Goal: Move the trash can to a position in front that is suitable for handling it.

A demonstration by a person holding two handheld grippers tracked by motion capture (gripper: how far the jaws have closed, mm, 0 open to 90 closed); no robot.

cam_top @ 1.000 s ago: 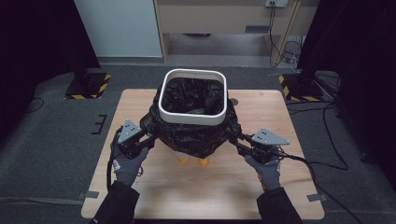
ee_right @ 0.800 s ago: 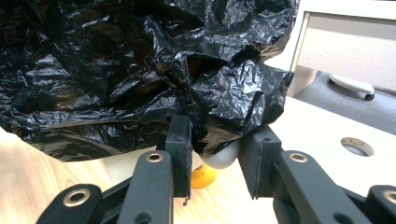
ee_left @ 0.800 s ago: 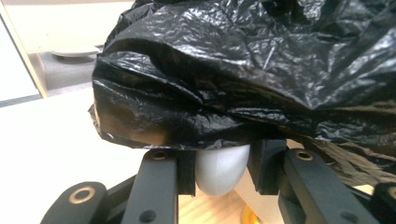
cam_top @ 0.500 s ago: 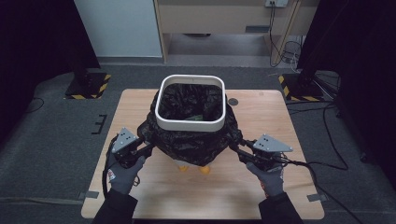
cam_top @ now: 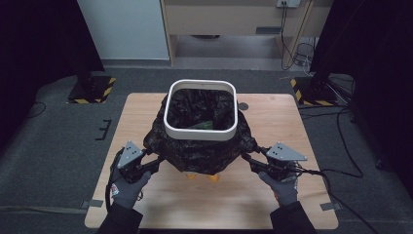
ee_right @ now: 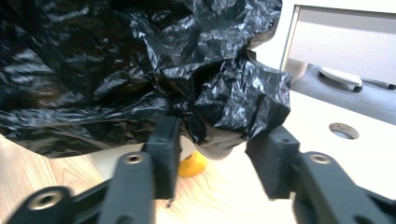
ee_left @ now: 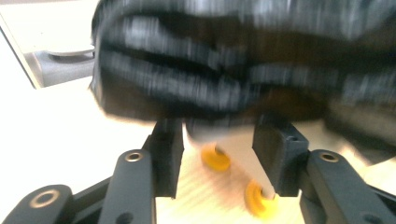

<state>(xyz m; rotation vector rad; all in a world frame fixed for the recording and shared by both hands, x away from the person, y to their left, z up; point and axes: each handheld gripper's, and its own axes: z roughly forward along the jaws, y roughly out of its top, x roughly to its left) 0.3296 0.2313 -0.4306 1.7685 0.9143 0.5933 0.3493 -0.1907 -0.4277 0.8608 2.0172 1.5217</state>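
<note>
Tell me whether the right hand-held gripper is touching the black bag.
Cannot tell. In the right gripper view the right hand-held gripper stands open, its jaws just opening, with a bag fold hanging near its left jaw.

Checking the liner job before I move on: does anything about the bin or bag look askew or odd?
Yes: the black bag is not smooth on the white bin. It bunches in a wide, crumpled skirt below the rim, flaring out toward both tongs, left and right. Something green lies inside the bin.
</note>
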